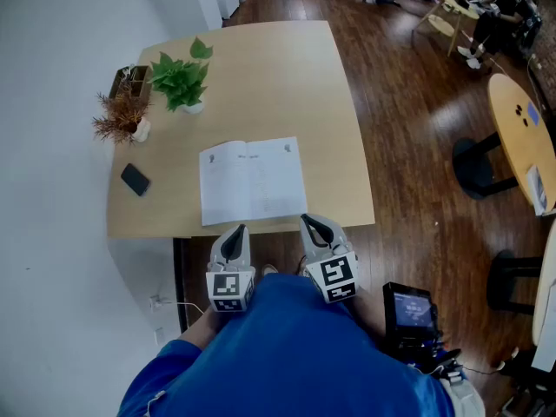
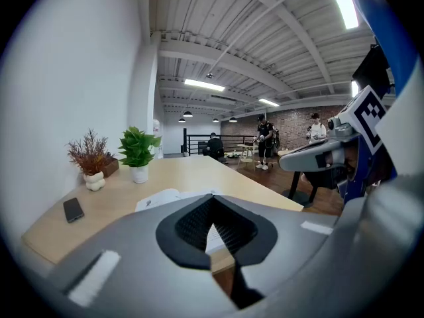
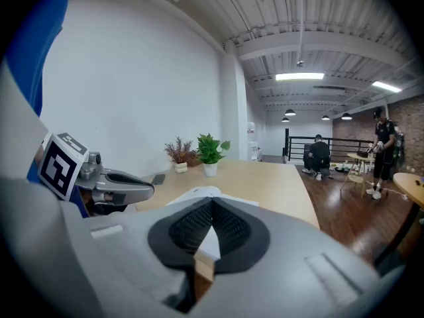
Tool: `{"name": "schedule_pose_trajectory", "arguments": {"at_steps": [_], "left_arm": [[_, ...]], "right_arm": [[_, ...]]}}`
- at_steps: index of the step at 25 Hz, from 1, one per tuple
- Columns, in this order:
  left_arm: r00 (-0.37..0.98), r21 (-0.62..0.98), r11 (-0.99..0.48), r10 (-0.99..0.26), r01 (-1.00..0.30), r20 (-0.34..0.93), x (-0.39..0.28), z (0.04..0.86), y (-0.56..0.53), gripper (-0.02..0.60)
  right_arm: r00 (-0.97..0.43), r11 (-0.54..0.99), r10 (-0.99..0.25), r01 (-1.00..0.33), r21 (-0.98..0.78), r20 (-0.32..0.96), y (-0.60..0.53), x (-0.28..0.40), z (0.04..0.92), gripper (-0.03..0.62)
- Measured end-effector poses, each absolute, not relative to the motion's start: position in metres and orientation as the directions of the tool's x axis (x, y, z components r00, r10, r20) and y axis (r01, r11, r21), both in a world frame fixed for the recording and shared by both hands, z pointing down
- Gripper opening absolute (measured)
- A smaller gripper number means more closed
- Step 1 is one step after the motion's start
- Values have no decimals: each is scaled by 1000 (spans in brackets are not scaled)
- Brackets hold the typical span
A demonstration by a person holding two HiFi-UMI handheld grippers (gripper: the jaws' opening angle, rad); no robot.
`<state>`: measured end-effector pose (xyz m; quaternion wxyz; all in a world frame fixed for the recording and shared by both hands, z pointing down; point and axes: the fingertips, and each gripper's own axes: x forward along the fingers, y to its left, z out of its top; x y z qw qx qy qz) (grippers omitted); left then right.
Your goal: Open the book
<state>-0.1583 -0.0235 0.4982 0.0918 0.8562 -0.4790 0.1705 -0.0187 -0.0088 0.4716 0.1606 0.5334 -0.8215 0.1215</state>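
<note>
I am holding my left tongs (image 1: 234, 233) and right tongs (image 1: 313, 226) squeezed together and empty just off the near edge of the table (image 1: 261, 68), where the book (image 1: 252, 181) is lying spread open already, so I judge the opening done and no grasp needed next.

No text, number or brand can be read in any view. The open book (image 1: 252, 181) on the table (image 1: 287, 76) carries lines of print and two small page-top marks — all too fine to make out. The cubes on the left gripper (image 1: 234, 233) and right gripper (image 1: 314, 226) bear black-and-white square patterns, not letters. A small lit screen (image 1: 412, 309), at 4 o'clock from the book, shows pale content too blurred to read.
</note>
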Motion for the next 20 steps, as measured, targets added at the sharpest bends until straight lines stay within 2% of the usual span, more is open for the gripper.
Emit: {"name": "schedule_pose_trajectory", "arguments": {"at_steps": [20], "left_arm": [[487,8,-527,-779,-850,395,-165,504,-21,6]], "right_arm": [[-376,401,-841,-916,-18,389,-9,-28,470,2]]}}
